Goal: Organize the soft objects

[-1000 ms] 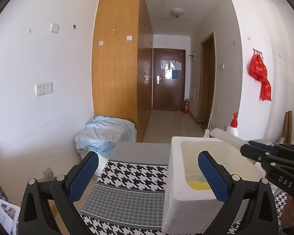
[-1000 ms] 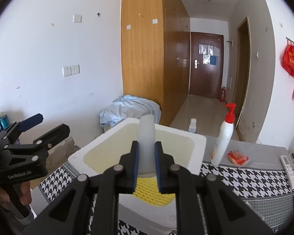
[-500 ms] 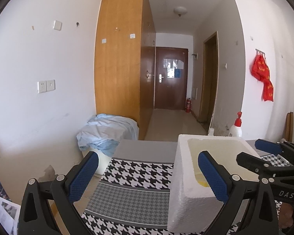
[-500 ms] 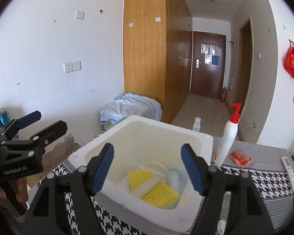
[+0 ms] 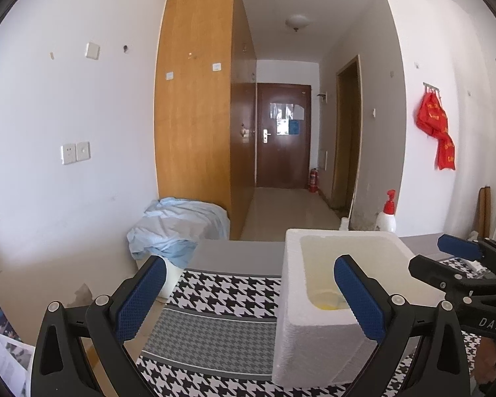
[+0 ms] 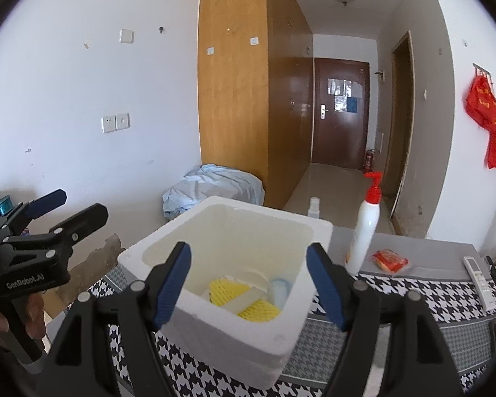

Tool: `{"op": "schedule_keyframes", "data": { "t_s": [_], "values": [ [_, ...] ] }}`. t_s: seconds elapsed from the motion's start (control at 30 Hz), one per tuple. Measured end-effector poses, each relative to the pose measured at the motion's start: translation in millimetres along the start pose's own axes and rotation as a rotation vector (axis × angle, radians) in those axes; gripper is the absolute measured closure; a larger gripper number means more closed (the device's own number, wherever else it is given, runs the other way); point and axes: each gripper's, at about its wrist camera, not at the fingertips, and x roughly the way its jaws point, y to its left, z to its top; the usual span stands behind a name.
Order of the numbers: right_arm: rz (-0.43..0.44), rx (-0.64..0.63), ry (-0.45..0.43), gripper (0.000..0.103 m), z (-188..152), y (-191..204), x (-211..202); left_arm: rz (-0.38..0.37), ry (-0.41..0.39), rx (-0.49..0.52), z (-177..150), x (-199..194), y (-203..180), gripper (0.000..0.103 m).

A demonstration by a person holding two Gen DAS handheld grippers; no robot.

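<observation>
A white foam box (image 6: 234, 327) stands on the houndstooth tablecloth (image 6: 413, 301). Inside lie yellow foam netting (image 6: 248, 301), a white foam strip (image 6: 248, 299) and a pale foam cylinder (image 6: 279, 292). My right gripper (image 6: 248, 284) is open and empty, just in front of and above the box; it also shows in the left wrist view (image 5: 446, 258). My left gripper (image 5: 248, 297) is open and empty, left of the box (image 5: 314, 340); it shows at the left in the right wrist view (image 6: 66, 208).
A white pump bottle with a red top (image 6: 363, 235), a red packet (image 6: 390, 259) and a remote control (image 6: 479, 278) lie on the table right of the box. A small bottle (image 6: 314, 206) stands behind it. A blue sheet pile (image 5: 178, 228) lies by the wall.
My right gripper was shut on the pale foam cylinder above the box; it opened and the cylinder now lies in the box. The right gripper has drawn back a little.
</observation>
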Motion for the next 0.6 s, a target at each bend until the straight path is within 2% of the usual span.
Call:
{"op": "schedule_keyframes", "data": {
  "t_s": [0.6],
  "values": [
    [-0.032,0.02,-0.067,0.017,-15.6,-14.3,-43.6,-0.064,-0.01,0.037,-1.6,-28.7,-32.1,0.001]
  ]
}}
